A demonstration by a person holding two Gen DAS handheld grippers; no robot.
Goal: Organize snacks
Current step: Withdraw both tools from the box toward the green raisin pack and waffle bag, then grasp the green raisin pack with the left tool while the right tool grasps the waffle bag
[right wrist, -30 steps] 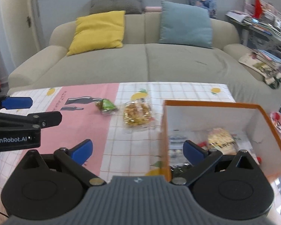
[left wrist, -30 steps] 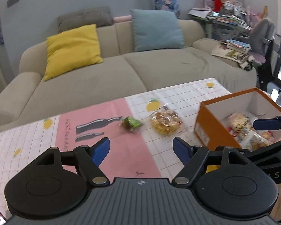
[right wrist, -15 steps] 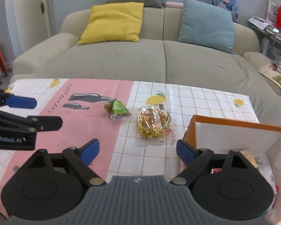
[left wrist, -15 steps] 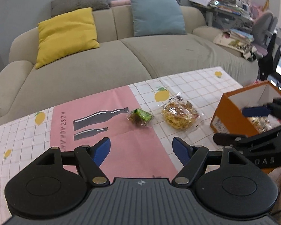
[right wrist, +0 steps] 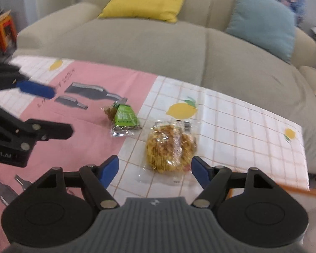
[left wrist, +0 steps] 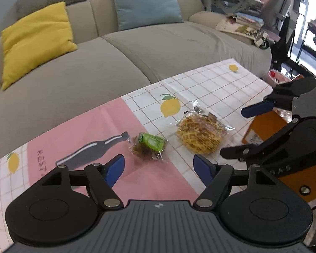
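On the tablecloth [left wrist: 210, 80] lie two snacks. One is a small green-labelled pack [left wrist: 150, 145] [right wrist: 124, 118]; the other is a clear bag of yellow crunchy snack [left wrist: 200, 135] [right wrist: 170, 147]. My left gripper [left wrist: 159, 162] hovers just short of the green pack, jaws wide and opening slightly, nothing between them. My right gripper [right wrist: 155, 164] is over the near end of the yellow bag. Its jaws are closing, with the bag's near end between the fingertips and the pads clear of it. Each gripper shows in the other view: the right gripper [left wrist: 231, 132] and the left gripper [right wrist: 62, 111].
An orange cardboard box [left wrist: 263, 128] stands at the table's right end, mostly behind the right gripper; only its rim [right wrist: 295, 189] shows in the right wrist view. A beige sofa [left wrist: 158, 48] with yellow and blue cushions runs behind the table. A cluttered desk and chair are at far right.
Both grippers have come forward and down toward the snacks. The right one swung left from the orange box to the yellow bag, and its jaws narrowed.
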